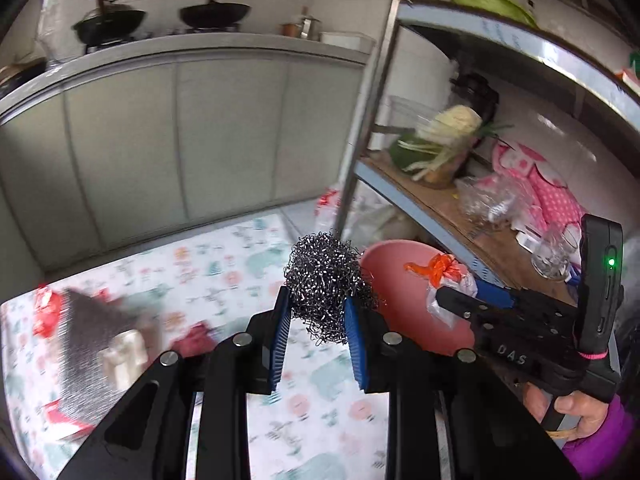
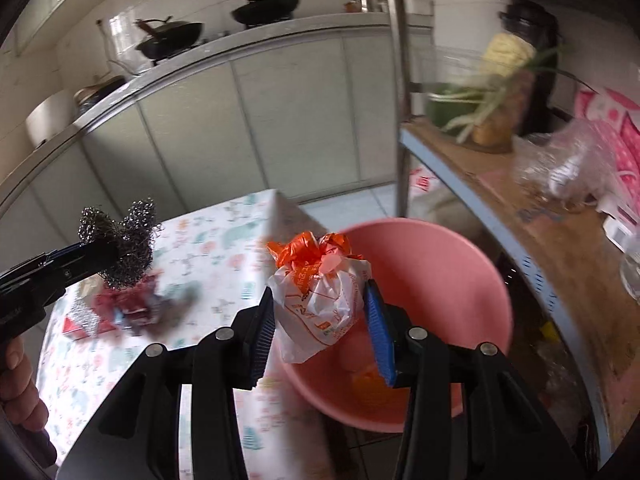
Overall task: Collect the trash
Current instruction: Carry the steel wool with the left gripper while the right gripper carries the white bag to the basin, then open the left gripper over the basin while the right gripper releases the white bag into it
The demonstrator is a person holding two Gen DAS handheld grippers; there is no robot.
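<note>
Beside the bench (image 2: pixel 208 248), both jaws are gripping trash, scourer (image 1: pixel 326 280) left, bag (image 2: pixel 320 304) right, and either could be slipping short of the basin (image 2: pixel 460 280).

A tangled steel scrubber (image 1: pixel 326 280) sits squeezed between the left jaws; a knotted white-and-orange plastic bag (image 2: pixel 320 300) sits between the right jaws, apparently over the pink basin (image 2: pixel 460 264).

Open room is left above the pink basin (image 2: pixel 440 264) at 3 o'clock of the counter (image 2: pixel 208 248). The way beyond is blocked by the shelf (image 2: pixel 500 184) and its steel post (image 2: pixel 400 120) at 1 o'clock.
</note>
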